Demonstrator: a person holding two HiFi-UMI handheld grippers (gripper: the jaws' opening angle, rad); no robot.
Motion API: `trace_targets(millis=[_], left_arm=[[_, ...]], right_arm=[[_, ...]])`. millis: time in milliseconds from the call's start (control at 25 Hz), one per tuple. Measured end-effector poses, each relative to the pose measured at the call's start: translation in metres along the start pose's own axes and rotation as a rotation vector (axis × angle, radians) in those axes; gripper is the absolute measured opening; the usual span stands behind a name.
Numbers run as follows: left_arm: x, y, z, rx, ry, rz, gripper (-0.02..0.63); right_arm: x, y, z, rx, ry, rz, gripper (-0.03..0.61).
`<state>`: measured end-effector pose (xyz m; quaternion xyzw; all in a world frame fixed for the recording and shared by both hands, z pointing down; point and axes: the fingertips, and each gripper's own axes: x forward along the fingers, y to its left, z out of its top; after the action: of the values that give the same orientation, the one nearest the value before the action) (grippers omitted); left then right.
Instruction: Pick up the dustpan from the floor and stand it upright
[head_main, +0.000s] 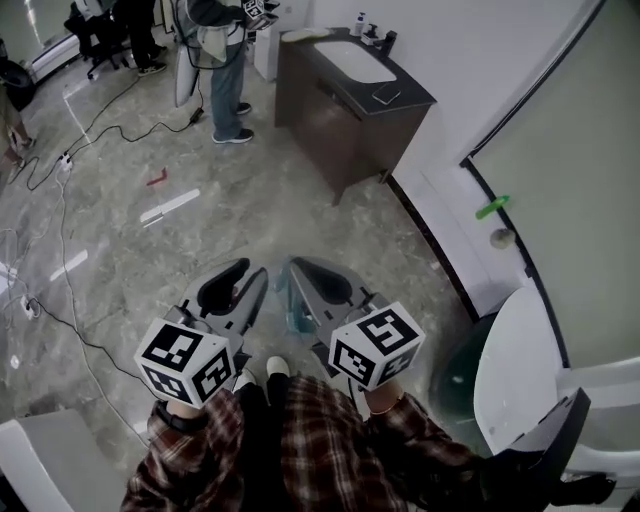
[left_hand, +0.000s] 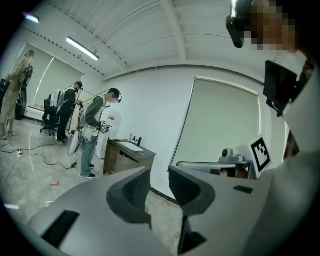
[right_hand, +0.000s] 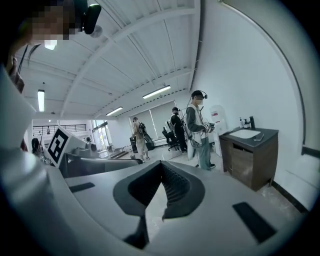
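I see no clear dustpan in any view. In the head view a small bluish, see-through piece (head_main: 294, 312) shows low between the two grippers, mostly hidden, and I cannot tell what it is. Both grippers are held close to the body, side by side, pointing forward over the marble floor (head_main: 330, 230). The left gripper (head_main: 250, 273) (left_hand: 159, 176) is open, with a bare gap between its jaws. On the right gripper (head_main: 293, 266) (right_hand: 161, 166) the jaws meet at the tips and hold nothing. Both gripper views look out level across the room, not at the floor.
A dark wooden vanity with a sink (head_main: 350, 95) stands ahead against the white wall. A person (head_main: 225, 60) stands to its left. Cables (head_main: 90, 135) and white tape strips (head_main: 170, 207) lie on the floor at left. A dark green round bin (head_main: 458, 375) and a white chair (head_main: 520, 375) are at right.
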<state>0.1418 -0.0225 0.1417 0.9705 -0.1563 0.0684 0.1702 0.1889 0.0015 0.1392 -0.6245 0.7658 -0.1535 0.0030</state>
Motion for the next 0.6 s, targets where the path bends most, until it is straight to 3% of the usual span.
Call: trace_targets(millis=[200, 360, 600], left_arm=[[-0.023, -0.009, 0.009, -0.025, -0.043, -0.014, 0.117], [-0.027, -0.013, 0.009, -0.031, -0.059, -0.025, 0.02], [-0.014, -0.012, 0.007, -0.039, -0.036, -0.054, 0.011]], right_arm=[[0.0, 0.014, 0.025, -0.057, -0.029, -0.013, 0.011], [0.0, 0.019, 0.028, -0.081, -0.026, -0.014, 0.011], [-0.005, 0.014, 0.024, -0.067, -0.015, -0.022, 0.011]])
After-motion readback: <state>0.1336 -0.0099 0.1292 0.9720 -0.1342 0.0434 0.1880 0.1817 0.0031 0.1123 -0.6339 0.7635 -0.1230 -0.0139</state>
